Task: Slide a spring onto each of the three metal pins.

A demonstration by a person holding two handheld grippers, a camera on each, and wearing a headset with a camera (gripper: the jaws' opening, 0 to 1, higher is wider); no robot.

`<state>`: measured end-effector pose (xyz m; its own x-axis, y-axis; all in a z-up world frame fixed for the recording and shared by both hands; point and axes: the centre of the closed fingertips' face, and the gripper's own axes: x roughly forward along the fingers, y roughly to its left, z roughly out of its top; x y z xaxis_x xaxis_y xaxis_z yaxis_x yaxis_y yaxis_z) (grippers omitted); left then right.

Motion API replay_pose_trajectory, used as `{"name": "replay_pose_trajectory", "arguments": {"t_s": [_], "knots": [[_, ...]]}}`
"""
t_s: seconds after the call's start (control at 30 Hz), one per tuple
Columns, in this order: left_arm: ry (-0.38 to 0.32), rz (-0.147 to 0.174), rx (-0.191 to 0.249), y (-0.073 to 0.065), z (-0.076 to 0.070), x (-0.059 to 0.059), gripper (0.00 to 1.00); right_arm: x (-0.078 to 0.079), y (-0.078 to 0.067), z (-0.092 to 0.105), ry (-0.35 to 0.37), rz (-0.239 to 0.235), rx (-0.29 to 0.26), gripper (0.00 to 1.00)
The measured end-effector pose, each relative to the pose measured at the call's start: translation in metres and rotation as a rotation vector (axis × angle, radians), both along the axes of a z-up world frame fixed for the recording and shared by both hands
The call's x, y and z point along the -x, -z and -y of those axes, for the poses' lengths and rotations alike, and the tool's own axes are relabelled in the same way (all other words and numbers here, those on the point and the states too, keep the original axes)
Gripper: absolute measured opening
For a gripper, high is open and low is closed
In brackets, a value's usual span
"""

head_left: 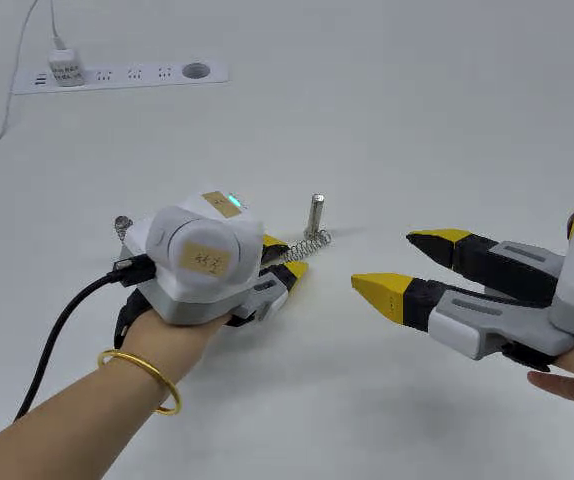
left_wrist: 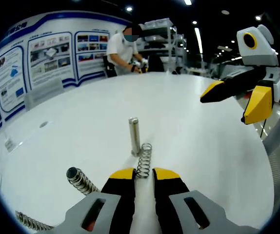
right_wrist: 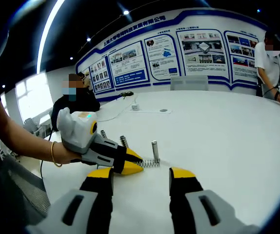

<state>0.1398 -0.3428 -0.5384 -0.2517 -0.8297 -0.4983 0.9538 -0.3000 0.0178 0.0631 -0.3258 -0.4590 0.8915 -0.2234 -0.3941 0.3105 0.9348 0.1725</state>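
The spring is a short coil of bright silver wire, left of the middle of the white workbench. Its long axis runs from near-left to far-right. The near end sits between the yellow tips of my left gripper, and the far end points at the foot of the bare pin; I cannot tell whether it touches there. That pin is a plain polished metal cylinder that stands upright just beyond the spring, with nothing around it. My left tongs are drawn close together and clamped on the near end of the spring, low over the bench. In the head view the same spring slants up from the left gripper toward the pin. To the left of my left gripper stand a second pin and, nearer the edge, a third pin, each with a coil around it. My right gripper hovers to the right, well apart from the pin, its tongs spread wide with nothing between them and pointing left toward the spring. A gold bangle rings the wrist behind the left gripper, and a black cable trails from it. A white power strip lies at the far left of the bench.
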Motion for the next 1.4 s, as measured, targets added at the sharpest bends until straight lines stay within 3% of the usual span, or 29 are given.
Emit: {"name": "replay_pose_trajectory", "arguments": {"t_s": [0.57, 0.73, 0.97, 1.13, 1.2, 1.33, 1.4], "knots": [[0.026, -0.032, -0.012, 0.0, -0.005, 0.004, 0.09, -0.001, 0.002, 0.002, 0.019, -0.002, -0.029, 0.47], [0.04, -0.051, -0.002, -0.006, -0.011, 0.009, 0.09, -0.001, 0.001, 0.005, 0.035, 0.01, -0.058, 0.47], [0.028, -0.091, 0.038, -0.023, -0.018, 0.011, 0.09, -0.002, -0.004, 0.007, 0.048, 0.032, -0.093, 0.47], [0.018, -0.138, 0.078, -0.039, -0.024, 0.013, 0.09, -0.005, -0.009, 0.007, 0.052, 0.057, -0.135, 0.46], [0.014, -0.175, 0.1, -0.047, -0.027, 0.015, 0.1, -0.007, -0.012, 0.007, 0.054, 0.076, -0.163, 0.45], [0.008, -0.201, 0.123, -0.057, -0.032, 0.015, 0.1, -0.012, -0.019, 0.005, 0.055, 0.118, -0.217, 0.43], [0.0, -0.232, 0.146, -0.064, -0.034, 0.015, 0.1, -0.016, -0.023, 0.002, 0.053, 0.147, -0.271, 0.4]]}}
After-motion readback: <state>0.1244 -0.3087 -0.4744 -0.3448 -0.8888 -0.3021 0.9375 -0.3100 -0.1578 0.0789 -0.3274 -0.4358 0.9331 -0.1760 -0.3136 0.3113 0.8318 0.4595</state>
